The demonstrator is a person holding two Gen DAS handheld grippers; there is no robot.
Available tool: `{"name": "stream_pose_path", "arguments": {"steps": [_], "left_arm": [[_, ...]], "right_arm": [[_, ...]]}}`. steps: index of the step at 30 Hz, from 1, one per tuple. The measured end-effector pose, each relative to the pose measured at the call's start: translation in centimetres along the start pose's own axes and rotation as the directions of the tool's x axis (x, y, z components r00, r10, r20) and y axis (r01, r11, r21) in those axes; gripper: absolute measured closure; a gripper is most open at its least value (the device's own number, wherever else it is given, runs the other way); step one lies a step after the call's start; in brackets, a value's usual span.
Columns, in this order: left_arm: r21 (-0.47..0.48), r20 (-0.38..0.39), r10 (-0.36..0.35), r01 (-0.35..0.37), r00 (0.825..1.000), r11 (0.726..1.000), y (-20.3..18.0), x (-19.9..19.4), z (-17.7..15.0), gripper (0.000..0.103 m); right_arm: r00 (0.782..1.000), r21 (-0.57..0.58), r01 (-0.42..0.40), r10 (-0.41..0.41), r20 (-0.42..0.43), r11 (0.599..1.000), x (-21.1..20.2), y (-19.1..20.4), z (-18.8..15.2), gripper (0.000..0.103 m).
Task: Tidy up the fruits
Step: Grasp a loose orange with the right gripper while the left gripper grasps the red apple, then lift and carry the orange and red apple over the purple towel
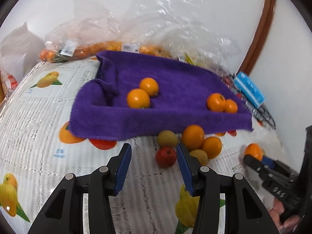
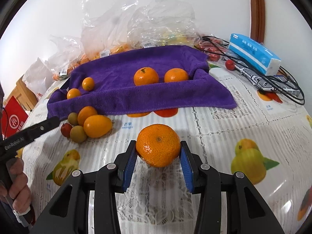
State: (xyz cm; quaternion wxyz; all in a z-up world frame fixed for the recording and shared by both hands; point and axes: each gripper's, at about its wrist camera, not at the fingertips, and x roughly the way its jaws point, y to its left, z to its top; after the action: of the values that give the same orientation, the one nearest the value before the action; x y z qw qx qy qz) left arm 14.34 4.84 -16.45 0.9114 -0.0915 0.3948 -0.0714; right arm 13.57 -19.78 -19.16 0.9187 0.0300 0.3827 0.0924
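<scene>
- The right gripper [image 2: 158, 152] pinches a mandarin [image 2: 158, 145] between its blue pads, one pad on each flank, holding it above the worktop [image 2: 224, 136] with its patterned fruit cloth.
- The left gripper [image 1: 154, 160] is spread and holds nothing; its tips sit just short of a loose heap of fruit [image 1: 187, 146] at its 1 o'clock: oranges, two yellow-green fruits and a small red one.
- The purple towel [image 2: 152, 97] lies at 12 o'clock of the mandarin, well apart from it. It carries two mandarins [image 2: 160, 76] toward its right end and two smaller oranges [image 2: 81, 88] toward its left.
- The step in hand looks like carrying a picked mandarin to the towel, the sorting part done.
- The next move probably calls for travel forward and a little up over the towel's front fold, then a low release beside the two like fruits so it does not roll.
- Bagged fruit [image 2: 109, 52] sits behind the towel.
</scene>
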Motion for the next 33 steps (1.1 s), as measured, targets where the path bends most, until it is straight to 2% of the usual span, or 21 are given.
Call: {"name": "stream_pose_path", "arguments": {"steps": [7, 12, 16, 18, 26, 33], "left_arm": [[0.070, -0.054, 0.038, -0.035, 0.998, 0.997, -1.3, 1.1, -0.3, 0.058], [0.097, -0.055, 0.063, -0.058, 0.996, 0.994, -2.0, 1.2, -0.2, 0.058], [0.092, -0.055, 0.054, -0.049, 0.997, 0.995, -2.0, 1.3, -0.1, 0.077], [0.084, -0.055, 0.025, -0.021, 0.998, 0.996, -1.8, 1.2, -0.1, 0.079], [0.010, 0.026, -0.039, 0.039, 0.999, 0.999, -0.6, -0.2, -0.1, 0.079], [0.003, 0.085, -0.055, 0.055, 0.995, 0.998, -0.6, -1.2, 0.0, 0.079]], "right_arm": [[1.000, 0.029, -0.024, 0.024, -0.002, 0.999, 0.0, -0.6, -0.1, 0.060], [0.999, 0.010, -0.007, 0.007, -0.041, 1.000, 0.8, -0.1, 0.0, 0.060], [0.999, 0.014, -0.008, 0.008, -0.040, 1.000, 0.9, -0.1, 0.0, 0.060], [0.999, 0.019, -0.037, 0.037, -0.036, 0.999, 0.8, -0.3, 0.1, 0.060], [0.998, 0.015, -0.055, 0.055, -0.022, 0.998, 0.6, -0.2, 0.2, 0.060], [0.997, 0.037, -0.073, 0.073, 0.009, 0.997, 0.0, -0.7, 0.1, 0.060]]}}
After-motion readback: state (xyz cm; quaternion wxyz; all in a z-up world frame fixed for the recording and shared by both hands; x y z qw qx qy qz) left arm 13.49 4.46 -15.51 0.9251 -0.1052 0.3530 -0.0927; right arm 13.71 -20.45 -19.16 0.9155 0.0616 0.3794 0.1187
